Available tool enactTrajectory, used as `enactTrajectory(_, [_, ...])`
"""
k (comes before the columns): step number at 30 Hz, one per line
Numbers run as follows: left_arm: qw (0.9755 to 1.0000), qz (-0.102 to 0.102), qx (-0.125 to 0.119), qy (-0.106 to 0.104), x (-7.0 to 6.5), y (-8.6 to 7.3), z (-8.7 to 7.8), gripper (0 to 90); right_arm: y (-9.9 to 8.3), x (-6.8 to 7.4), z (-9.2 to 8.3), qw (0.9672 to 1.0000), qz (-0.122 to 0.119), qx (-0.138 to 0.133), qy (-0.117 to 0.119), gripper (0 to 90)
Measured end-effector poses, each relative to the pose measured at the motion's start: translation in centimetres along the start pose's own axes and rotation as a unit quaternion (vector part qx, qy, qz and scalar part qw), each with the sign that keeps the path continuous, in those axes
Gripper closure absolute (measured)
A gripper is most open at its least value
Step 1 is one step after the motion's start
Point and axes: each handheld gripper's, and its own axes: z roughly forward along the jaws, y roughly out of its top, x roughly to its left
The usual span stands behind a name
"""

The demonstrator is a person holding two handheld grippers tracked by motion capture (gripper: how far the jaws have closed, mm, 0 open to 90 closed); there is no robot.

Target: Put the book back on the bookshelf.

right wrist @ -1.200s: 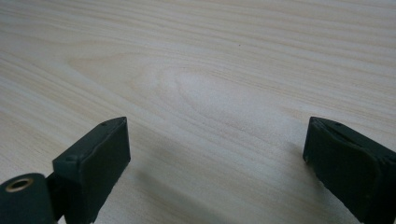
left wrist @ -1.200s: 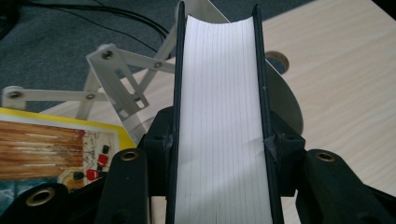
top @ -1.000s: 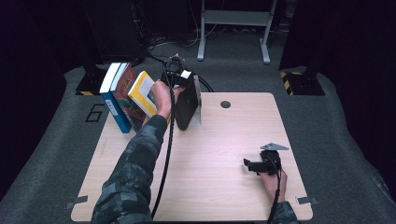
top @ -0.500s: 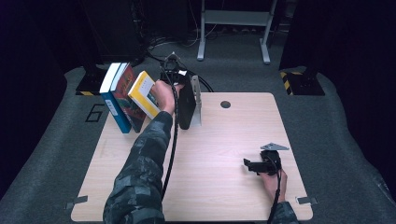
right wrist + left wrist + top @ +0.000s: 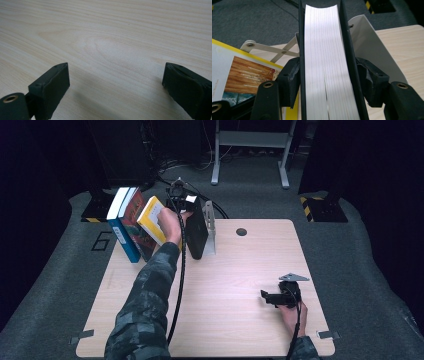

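A thick black-covered book [image 5: 196, 229] stands upright on the table [image 5: 240, 270] against a white metal bookend [image 5: 210, 226]. My left gripper [image 5: 186, 210] straddles its top edge. In the left gripper view the book's white page block [image 5: 325, 65] runs between the two jaws of the left gripper [image 5: 328, 78]. The jaws have just been opening, and the pads [image 5: 291, 80] sit just off the covers. A yellow book [image 5: 152, 219] leans beside it on the left. My right gripper [image 5: 268, 298] rests open on the bare wood near the front right, nothing between its fingers [image 5: 115, 82].
A blue book [image 5: 119, 226] and a red-orange book [image 5: 135, 220] lean together at the table's back left, left of the yellow book [image 5: 242, 72]. A dark round hole [image 5: 241, 231] lies right of the bookend [image 5: 372, 42]. Grey carpet surrounds the table.
My left hand has lowered slightly, moving the black book toward the bookend. The right hand has stayed where it was.
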Motion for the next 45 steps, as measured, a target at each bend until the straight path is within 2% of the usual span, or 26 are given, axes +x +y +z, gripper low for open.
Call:
enactTrajectory(3, [0.9996,0.010,-0.015,-0.023,0.6,-0.6,-1.3,35.4,0.0,0.0,0.0,1.0000,0.000,0.001,-0.001,6.8])
enactTrajectory(4, [0.9993,0.008,-0.019,-0.030,0.7,-0.7,-1.7,34.1,0.0,0.1,0.0,1.0000,0.000,0.003,-0.001,6.8])
enactTrajectory(5, [0.9989,0.010,-0.018,-0.042,0.9,-1.0,-2.2,33.4,0.0,0.1,0.0,1.0000,0.000,0.003,-0.002,6.8])
enactTrajectory(6, [0.9987,0.014,-0.022,-0.045,1.0,-1.2,-2.7,32.7,0.0,0.1,0.0,1.0000,0.000,0.003,-0.002,6.8])
enactTrajectory(8, [0.9974,0.036,-0.028,-0.057,1.3,-1.9,-3.9,31.6,0.0,0.2,0.0,1.0000,0.004,0.004,-0.003,6.8])
enactTrajectory(10, [0.9964,0.047,-0.036,-0.062,1.4,-2.5,-4.9,30.0,0.0,0.2,0.0,1.0000,0.002,0.005,-0.004,6.8])
enactTrajectory(15, [0.9901,0.070,-0.059,-0.107,1.7,-4.6,-7.9,25.8,-0.1,0.2,0.0,1.0000,-0.003,0.003,-0.006,6.8])
enactTrajectory(18, [0.9865,0.084,-0.072,-0.121,1.4,-6.2,-9.2,22.5,-0.1,0.4,0.0,0.9998,-0.012,0.007,-0.014,6.8])
enactTrajectory(19, [0.9861,0.089,-0.071,-0.121,1.3,-6.8,-9.6,21.1,-0.1,0.5,0.1,0.9998,-0.012,0.008,-0.016,6.8])
enactTrajectory(21, [0.9831,0.119,-0.067,-0.122,1.2,-7.9,-10.3,16.3,0.0,0.5,0.1,0.9997,-0.012,0.010,-0.017,6.8])
enactTrajectory(24, [0.9821,0.135,-0.067,-0.113,1.1,-9.9,-10.9,13.8,-0.1,0.5,0.1,0.9997,-0.014,0.010,-0.018,6.8])
enactTrajectory(25, [0.9809,0.149,-0.061,-0.109,1.3,-10.8,-11.2,13.3,0.0,0.6,0.1,0.9996,-0.015,0.012,-0.019,6.8])
enactTrajectory(27, [0.9805,0.155,-0.063,-0.102,1.6,-12.4,-11.5,11.3,0.0,0.6,0.1,0.9996,-0.016,0.013,-0.021,6.8])
enactTrajectory(29, [0.9792,0.164,-0.049,-0.109,2.0,-13.7,-11.6,9.6,0.0,0.7,0.1,0.9996,-0.013,0.013,-0.022,6.8])
enactTrajectory(30, [0.9789,0.173,-0.040,-0.101,2.4,-14.7,-11.6,8.4,0.0,0.6,0.1,0.9995,-0.017,0.010,-0.022,6.8])
enactTrajectory(32, [0.9794,0.170,-0.042,-0.100,2.8,-16.5,-11.4,7.7,0.0,0.7,0.1,0.9994,-0.021,0.012,-0.024,6.8])
enactTrajectory(34, [0.9795,0.173,-0.035,-0.096,3.4,-18.4,-10.9,6.9,-0.1,0.8,0.2,0.9992,-0.024,0.013,-0.029,6.8])
enactTrajectory(35, [0.9805,0.170,-0.030,-0.094,3.6,-19.3,-10.5,6.4,-0.1,0.9,0.2,0.9989,-0.029,0.019,-0.031,6.8])
enactTrajectory(36, [0.9800,0.174,-0.023,-0.094,3.8,-20.0,-10.2,5.9,0.0,0.9,0.3,0.9986,-0.037,0.016,-0.034,6.7])
enactTrajectory(37, [0.9814,0.169,-0.017,-0.089,4.0,-21.1,-9.7,5.3,0.0,1.0,0.2,0.9984,-0.039,0.022,-0.034,6.7])
enactTrajectory(38, [0.9813,0.169,-0.009,-0.093,4.3,-21.9,-9.3,4.3,-0.1,1.0,0.3,0.9984,-0.038,0.018,-0.036,6.6])
enactTrajectory(39, [0.9822,0.162,-0.009,-0.095,4.5,-22.8,-8.8,4.0,-0.1,1.1,0.3,0.9985,-0.037,0.019,-0.037,6.6])
enactTrajectory(45, [0.9869,0.137,0.016,-0.082,5.4,-27.0,-6.8,2.6,-0.1,1.2,0.3,0.9985,-0.035,0.018,-0.037,6.3])
